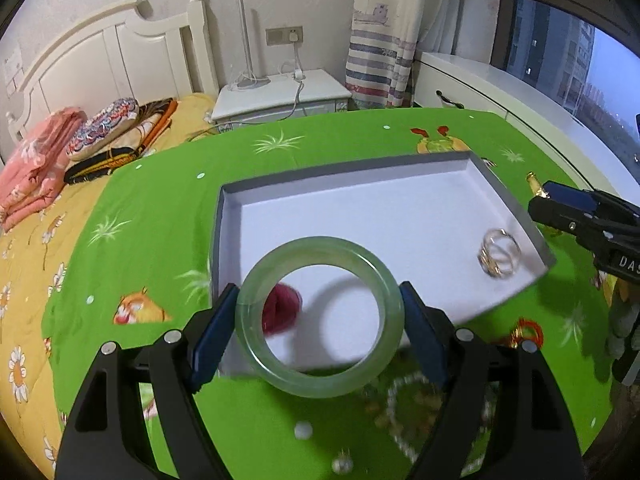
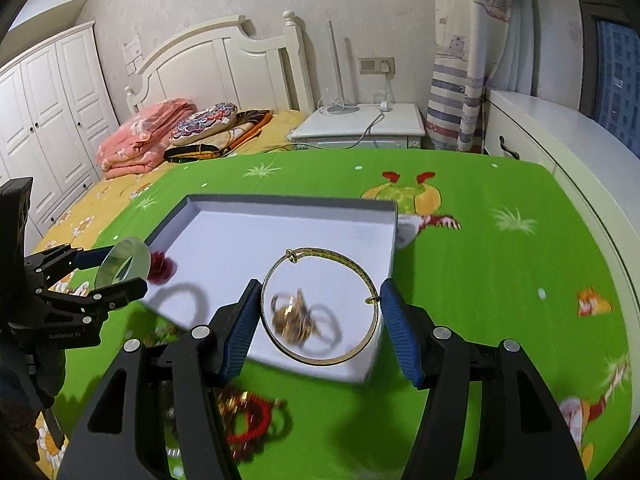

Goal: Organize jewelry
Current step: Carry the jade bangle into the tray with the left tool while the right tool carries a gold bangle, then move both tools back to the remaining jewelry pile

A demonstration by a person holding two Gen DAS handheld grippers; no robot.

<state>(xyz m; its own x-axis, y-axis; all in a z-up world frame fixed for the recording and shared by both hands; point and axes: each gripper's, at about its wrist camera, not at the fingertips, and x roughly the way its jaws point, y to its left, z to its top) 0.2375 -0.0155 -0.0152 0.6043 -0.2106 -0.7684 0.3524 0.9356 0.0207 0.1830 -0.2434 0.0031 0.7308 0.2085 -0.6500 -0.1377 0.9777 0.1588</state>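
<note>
My left gripper (image 1: 318, 320) is shut on a pale green jade bangle (image 1: 256, 344), held above the near edge of a shallow white tray (image 1: 360, 208). A red flower piece (image 1: 280, 312) and a cluster of gold and silver rings (image 1: 498, 254) lie inside the tray. My right gripper (image 2: 320, 312) is shut on a thin gold bangle (image 2: 360, 270), held over the tray's (image 2: 288, 224) near right corner above the rings (image 2: 298, 316). The left gripper (image 2: 112, 276) with the jade bangle (image 2: 140, 256) shows at the left of the right wrist view.
A green printed cloth (image 2: 480, 280) covers the table. A pearl necklace (image 1: 400, 408) and a red cord piece (image 1: 528, 330) lie near the front edge; a red beaded bracelet (image 2: 252, 420) lies below the right gripper. Beyond are a bed (image 1: 48, 240) and a nightstand (image 1: 280, 96).
</note>
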